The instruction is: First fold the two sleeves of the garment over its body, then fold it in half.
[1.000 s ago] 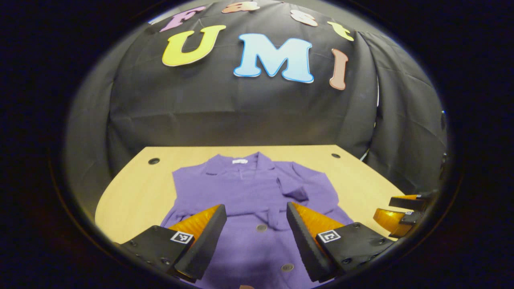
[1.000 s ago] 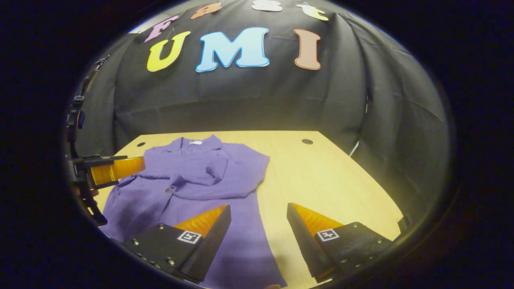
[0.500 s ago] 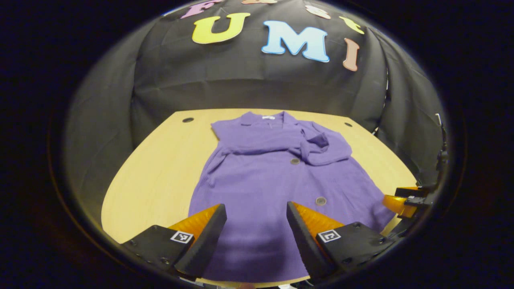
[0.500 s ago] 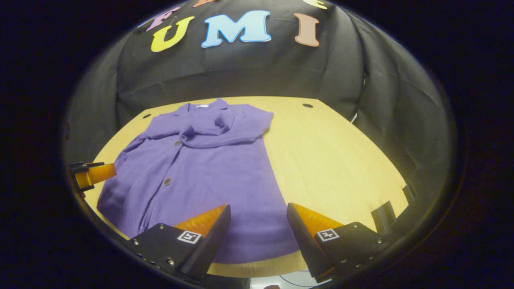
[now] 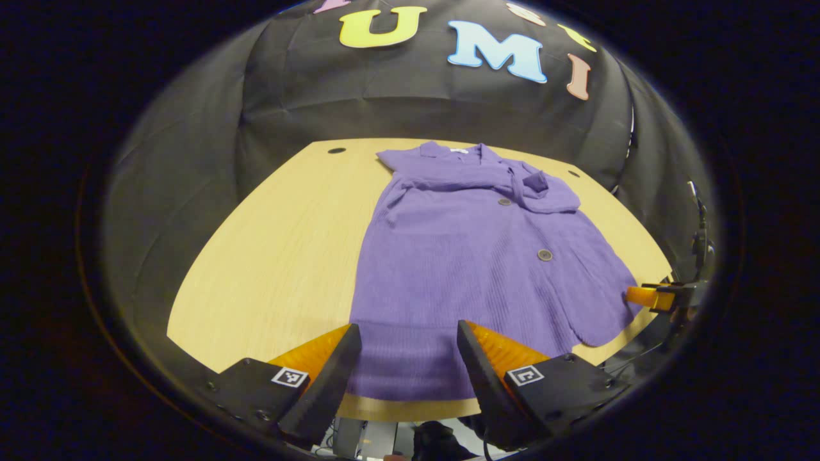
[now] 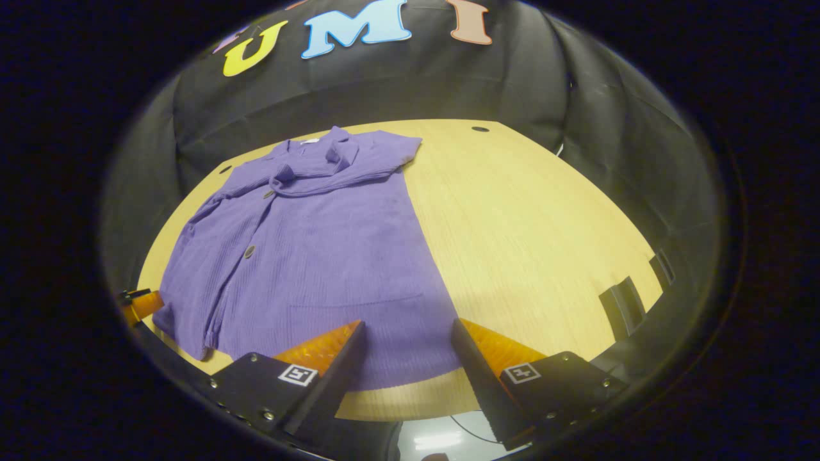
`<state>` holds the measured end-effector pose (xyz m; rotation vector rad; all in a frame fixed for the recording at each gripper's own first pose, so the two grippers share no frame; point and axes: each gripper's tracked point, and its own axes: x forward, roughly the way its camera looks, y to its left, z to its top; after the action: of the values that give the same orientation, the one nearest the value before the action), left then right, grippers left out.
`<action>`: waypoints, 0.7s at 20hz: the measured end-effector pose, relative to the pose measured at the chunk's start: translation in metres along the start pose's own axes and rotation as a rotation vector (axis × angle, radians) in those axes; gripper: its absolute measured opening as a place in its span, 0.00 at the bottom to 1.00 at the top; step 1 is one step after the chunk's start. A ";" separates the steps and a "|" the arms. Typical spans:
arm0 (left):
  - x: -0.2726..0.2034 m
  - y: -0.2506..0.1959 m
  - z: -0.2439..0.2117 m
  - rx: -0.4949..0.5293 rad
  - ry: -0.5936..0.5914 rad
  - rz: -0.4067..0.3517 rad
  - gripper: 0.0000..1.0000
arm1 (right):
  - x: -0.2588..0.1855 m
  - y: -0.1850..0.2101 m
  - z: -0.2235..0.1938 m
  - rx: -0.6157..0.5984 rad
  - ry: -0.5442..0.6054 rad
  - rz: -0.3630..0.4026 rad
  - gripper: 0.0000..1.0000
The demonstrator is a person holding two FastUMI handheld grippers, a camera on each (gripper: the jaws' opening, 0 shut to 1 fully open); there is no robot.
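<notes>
A purple buttoned garment (image 5: 474,256) lies flat on the wooden table (image 5: 282,243), collar at the far end, both sleeves (image 5: 506,186) folded across its chest. My left gripper (image 5: 409,342) hovers open over the near left part of the hem, holding nothing. In the right gripper view the same garment (image 6: 307,243) spreads left of centre, and my right gripper (image 6: 407,339) hangs open above the hem's near right corner. The right gripper's fingertip (image 5: 647,296) shows at the far right of the left gripper view, the left gripper's fingertip (image 6: 144,304) at the far left of the right gripper view.
Bare table (image 6: 532,237) stretches to the right of the garment in the right gripper view. Small round holes (image 5: 336,150) sit near the table's far corners. Black cloth walls the booth behind. Floor and cables (image 6: 442,438) show below the near table edge.
Both grippers have pulled back toward the near edge of the table, from above the garment's chest to its hem. They stayed open. The garment has not moved.
</notes>
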<state>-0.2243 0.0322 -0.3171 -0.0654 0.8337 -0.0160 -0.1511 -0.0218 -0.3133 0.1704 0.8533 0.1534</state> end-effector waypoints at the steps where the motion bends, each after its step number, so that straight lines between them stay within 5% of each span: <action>1: -0.002 0.002 -0.008 0.000 0.021 0.003 0.94 | -0.001 0.000 0.001 -0.004 -0.002 0.000 0.90; 14: 0.002 -0.002 -0.034 0.045 0.035 0.034 0.98 | 0.002 0.005 -0.014 -0.038 -0.008 -0.012 0.96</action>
<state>-0.2481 0.0287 -0.3410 -0.0087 0.8691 -0.0037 -0.1613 -0.0157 -0.3228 0.1301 0.8429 0.1578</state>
